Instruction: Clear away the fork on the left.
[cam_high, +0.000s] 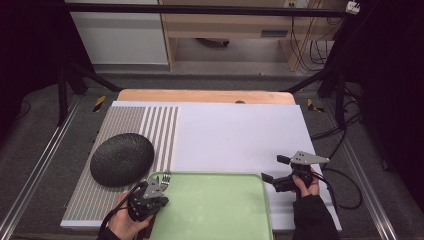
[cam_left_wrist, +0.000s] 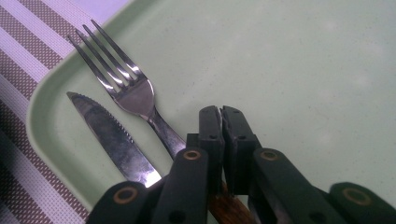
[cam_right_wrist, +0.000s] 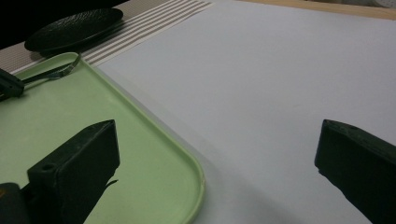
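Gripper jaws come first. In the high view the left gripper (cam_high: 159, 189) sits at the near left corner of the green tray (cam_high: 215, 210), its tips by the fork (cam_high: 165, 177) that lies there. The right gripper (cam_high: 278, 169) rests well apart, over the white mat (cam_high: 235, 135) just past the tray's right edge, its jaws spread wide with nothing between them. A dark plate (cam_high: 122, 159) stands on the striped placemat (cam_high: 105, 165), beside the tray and bare.

From the left gripper view, the left gripper (cam_left_wrist: 221, 122) has its jaws together, or very nearly, with no cutlery between the tips. The fork (cam_left_wrist: 126, 88) and a knife (cam_left_wrist: 109, 135) lie side by side on the tray (cam_left_wrist: 299, 74) just left of the jaws; a brown wooden handle shows beneath the gripper, but whether it is touched cannot be told.

From the right gripper view, the right gripper (cam_right_wrist: 217, 161) is open and idle, straddling the tray's rim (cam_right_wrist: 198, 179).

By this reading the work has barely started: both pieces of cutlery remain flat on the tray, neither is lifted, and the plate awaits them.
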